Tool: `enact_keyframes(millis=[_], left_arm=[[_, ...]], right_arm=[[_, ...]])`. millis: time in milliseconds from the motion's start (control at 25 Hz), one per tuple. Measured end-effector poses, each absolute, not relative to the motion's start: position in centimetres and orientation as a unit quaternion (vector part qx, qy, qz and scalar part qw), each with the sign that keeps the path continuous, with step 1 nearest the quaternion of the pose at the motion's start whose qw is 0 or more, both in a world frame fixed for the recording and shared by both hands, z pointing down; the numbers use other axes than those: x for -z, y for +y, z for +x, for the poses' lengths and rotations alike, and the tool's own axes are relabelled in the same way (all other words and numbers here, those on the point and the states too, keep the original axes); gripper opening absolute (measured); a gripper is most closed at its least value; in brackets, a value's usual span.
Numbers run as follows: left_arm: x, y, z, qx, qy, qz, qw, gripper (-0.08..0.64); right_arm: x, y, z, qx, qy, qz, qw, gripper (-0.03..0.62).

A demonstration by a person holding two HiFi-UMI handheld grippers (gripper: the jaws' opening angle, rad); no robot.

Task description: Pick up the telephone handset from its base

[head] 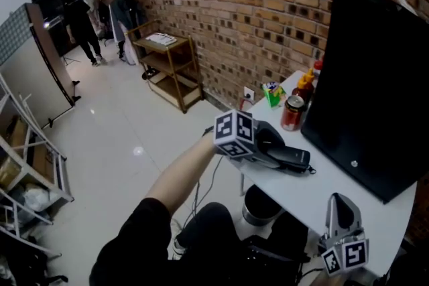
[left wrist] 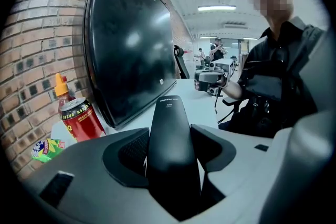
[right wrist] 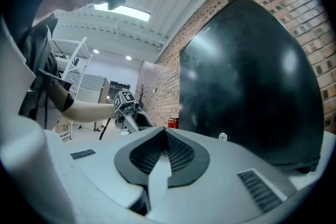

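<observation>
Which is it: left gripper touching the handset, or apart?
Cannot tell. In the left gripper view the handset hides both pad faces of the left gripper.

Item, white rectangular tabletop point(head: 322, 191), set along the red brick wall point(head: 268, 10).
- On it, wall side: large black flat monitor point(head: 375, 90).
- At the monitor's far end: red drinks can point(head: 293, 112); orange-capped sauce bottle point(head: 307, 82) behind it; green packet point(head: 271, 94) beside.
- Before the monitor: black telephone handset point(head: 295, 156), between the jaws of my left gripper point(left wrist: 169, 139).
- Near end: my right gripper point(head: 339, 203).
- Beyond the table, along the wall: wooden shelf cart point(head: 167, 67).
</observation>
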State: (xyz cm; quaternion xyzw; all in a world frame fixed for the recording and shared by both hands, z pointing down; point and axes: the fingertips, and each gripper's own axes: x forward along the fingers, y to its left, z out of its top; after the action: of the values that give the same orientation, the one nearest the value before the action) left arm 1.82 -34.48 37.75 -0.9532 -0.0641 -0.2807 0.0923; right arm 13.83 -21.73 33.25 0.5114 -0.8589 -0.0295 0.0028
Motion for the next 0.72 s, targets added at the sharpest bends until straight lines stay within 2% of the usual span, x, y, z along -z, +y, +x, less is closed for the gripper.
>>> enact_keyframes(millis=[240,720], left_arm=[[-36.6,-33.7,0.8,0.257,-0.057,-0.961,0.081,0.256],[-31.6,-34.0,-0.5,0.141,-0.039,-0.988,0.041,0.255]], right_arm=[[-33.1,-22.8,12.9,0.037,-0.872,0.489,-0.005,0.009],[-33.9,-25.9,10.1,0.031,-0.909,0.411,0.070,0.009]])
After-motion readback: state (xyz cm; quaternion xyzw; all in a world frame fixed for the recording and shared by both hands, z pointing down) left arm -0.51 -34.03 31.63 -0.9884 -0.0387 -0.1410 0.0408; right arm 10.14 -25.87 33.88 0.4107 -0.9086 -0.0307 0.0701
